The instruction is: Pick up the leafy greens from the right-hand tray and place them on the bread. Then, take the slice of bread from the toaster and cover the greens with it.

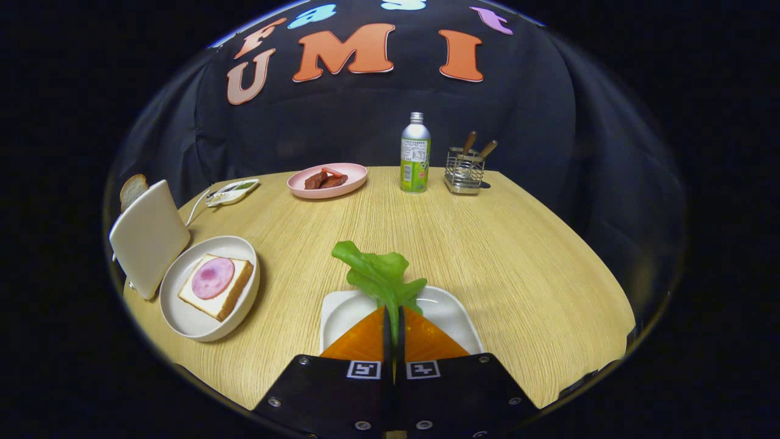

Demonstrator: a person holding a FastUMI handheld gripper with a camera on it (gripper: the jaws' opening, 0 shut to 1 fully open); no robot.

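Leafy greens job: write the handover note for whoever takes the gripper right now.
Gripper: shut on the leafy greens, above the white tray.
Bread with a ham slice sits in the bowl, off to the fingers' left.
Second bread slice stands in the toaster beside the bowl.
Done: greens gripped.
Left: lay greens on the bread, then cover with the toaster slice.

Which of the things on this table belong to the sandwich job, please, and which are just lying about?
Part of the job:
- leafy greens, pinched between the gripper fingers
- white tray beneath them
- bread with a ham slice in the white bowl
- toaster holding a bread slice

Lying about:
- pink plate of meat
- drink bottle
- wire utensil holder
- small dish
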